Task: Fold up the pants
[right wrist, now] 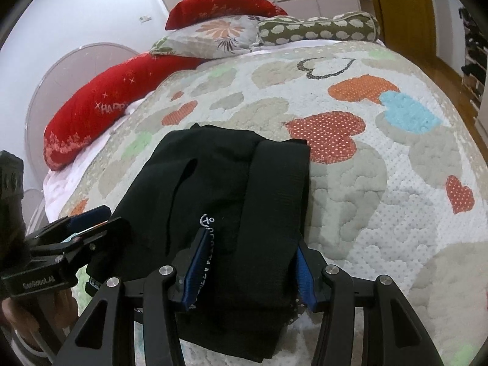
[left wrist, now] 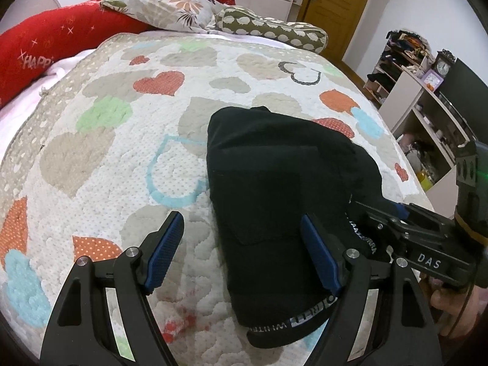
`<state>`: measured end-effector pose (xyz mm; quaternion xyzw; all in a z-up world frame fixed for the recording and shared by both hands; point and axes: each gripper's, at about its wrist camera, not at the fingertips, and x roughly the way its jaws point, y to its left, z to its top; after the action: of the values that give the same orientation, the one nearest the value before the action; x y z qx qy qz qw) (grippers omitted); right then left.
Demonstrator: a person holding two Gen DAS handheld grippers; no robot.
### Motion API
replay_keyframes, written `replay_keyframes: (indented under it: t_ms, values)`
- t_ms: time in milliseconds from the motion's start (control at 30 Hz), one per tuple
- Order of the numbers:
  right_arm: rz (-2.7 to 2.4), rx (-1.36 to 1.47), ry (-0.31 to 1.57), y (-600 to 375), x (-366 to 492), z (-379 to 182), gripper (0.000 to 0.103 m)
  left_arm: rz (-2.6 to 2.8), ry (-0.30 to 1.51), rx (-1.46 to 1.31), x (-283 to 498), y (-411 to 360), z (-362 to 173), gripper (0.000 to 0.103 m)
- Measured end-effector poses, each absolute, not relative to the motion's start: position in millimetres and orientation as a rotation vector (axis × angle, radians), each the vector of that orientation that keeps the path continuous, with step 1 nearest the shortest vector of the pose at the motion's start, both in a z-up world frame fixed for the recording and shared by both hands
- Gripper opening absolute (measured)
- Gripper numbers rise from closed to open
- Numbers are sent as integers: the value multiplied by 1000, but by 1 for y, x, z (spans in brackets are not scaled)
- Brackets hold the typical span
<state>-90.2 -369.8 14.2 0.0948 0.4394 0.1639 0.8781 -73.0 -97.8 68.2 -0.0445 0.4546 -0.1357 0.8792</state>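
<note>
Pants (left wrist: 268, 189) folded small near bed's (left wrist: 122, 158) front edge — right gripper (right wrist: 247, 265) clamped across thick bundle for holding; left gripper (left wrist: 244, 244) spread, empty.

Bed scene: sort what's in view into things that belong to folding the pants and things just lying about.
Belongs to the job:
- black pants, lying folded on the quilt
- left tool, open beside the pants
- right tool, straddling a fold of the pants

Just lying about:
- heart quilt
- red pillow
- floral pillow
- spotted bolster
- clock
</note>
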Motion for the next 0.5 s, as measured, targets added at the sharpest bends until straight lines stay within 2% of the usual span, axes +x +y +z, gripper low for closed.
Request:
replay_keyframes:
  t_ms: [67,133,367,500]
  values:
    - [348,181,915,-369,-91,15,50,-282,948,-97,-72,-98,67,79]
    - [337,125,901,-364,-95,18,42,-283,949,-95,-72,-99,66,79]
    - [346,130,893,-370,-97,18,39,-285,958,-95,-72,-103,63,79]
    - [344,125,855,-372,-103,27,28,-290,958,-93,-72,-105,63,79]
